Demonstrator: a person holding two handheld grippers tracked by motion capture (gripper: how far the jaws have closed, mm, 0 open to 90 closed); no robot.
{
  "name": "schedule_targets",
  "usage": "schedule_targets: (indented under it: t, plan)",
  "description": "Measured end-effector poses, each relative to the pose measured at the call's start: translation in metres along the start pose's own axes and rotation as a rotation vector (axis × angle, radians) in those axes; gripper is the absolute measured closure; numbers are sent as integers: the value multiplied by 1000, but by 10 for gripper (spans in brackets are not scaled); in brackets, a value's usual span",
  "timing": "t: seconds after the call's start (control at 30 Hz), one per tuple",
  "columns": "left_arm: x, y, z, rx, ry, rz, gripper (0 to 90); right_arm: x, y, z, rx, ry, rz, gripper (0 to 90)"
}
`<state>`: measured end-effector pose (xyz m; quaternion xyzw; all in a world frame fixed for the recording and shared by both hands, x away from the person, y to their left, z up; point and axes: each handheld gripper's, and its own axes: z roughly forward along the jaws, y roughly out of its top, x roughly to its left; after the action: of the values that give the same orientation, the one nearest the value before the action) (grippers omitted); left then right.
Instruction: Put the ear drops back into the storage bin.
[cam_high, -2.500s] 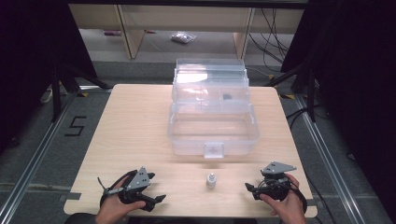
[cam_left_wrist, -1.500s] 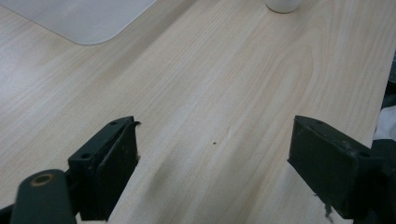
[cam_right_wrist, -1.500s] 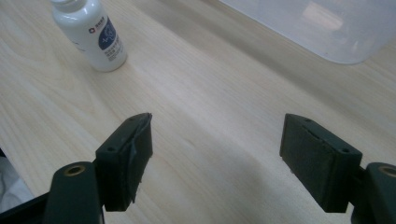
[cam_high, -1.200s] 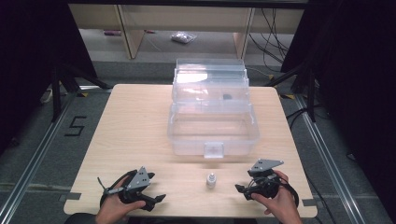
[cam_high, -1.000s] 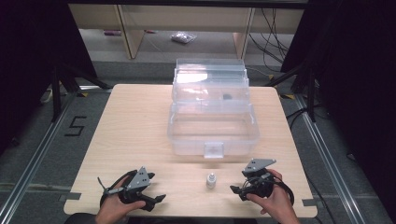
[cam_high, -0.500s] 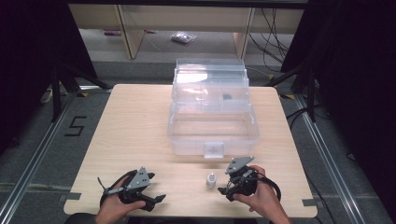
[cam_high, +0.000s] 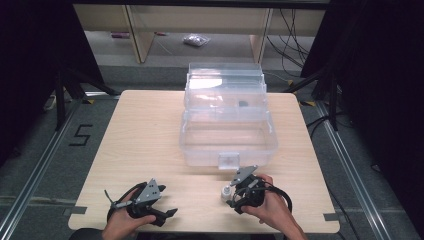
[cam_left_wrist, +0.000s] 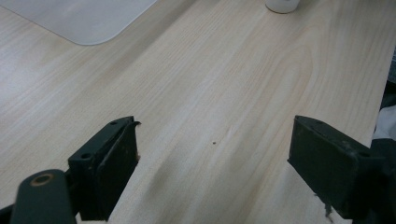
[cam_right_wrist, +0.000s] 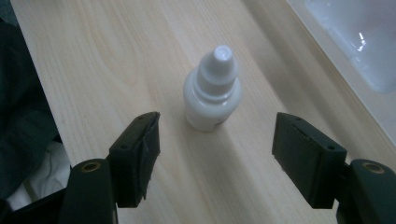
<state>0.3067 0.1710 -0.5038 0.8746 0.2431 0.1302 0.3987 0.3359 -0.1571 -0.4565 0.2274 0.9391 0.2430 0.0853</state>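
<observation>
A small white dropper bottle (cam_right_wrist: 212, 94) stands upright on the wooden table (cam_high: 150, 135), near its front edge (cam_high: 226, 192). My right gripper (cam_right_wrist: 215, 144) is open, its jaws on either side of the bottle and just short of it, not touching. In the high view that right gripper (cam_high: 235, 198) sits right beside the bottle. My left gripper (cam_high: 167, 214) rests at the front left, open, with bare wood between its jaws (cam_left_wrist: 212, 158). The bottle's base (cam_left_wrist: 282, 4) shows at the top of the left gripper view.
A clear plastic box (cam_high: 227, 135) with its lid standing open sits mid-table, its latch (cam_high: 228, 160) facing the front edge. Its corner (cam_right_wrist: 355, 37) lies just right of the bottle. A small dark item (cam_high: 242, 104) lies in the lid's tray. Shelving stands behind the table.
My right gripper has moved left along the table's front from the right corner up to the bottle. The left gripper has stayed still.
</observation>
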Motion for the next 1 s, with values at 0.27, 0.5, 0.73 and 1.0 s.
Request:
schedule_targets:
  t: [0.27,0.5,0.73,1.0]
  plan:
    - [0,0,0,-1,-1,0,151,0,12,10,36,8,-27,346]
    - [1,0,0,7,2,13,151,2,19,19,77,12,-35,370]
    - [1,0,-1,7,0,13,151,0,24,28,103,15,-56,420]
    - [0,0,0,-2,-5,0,151,1,26,34,130,28,-70,476]
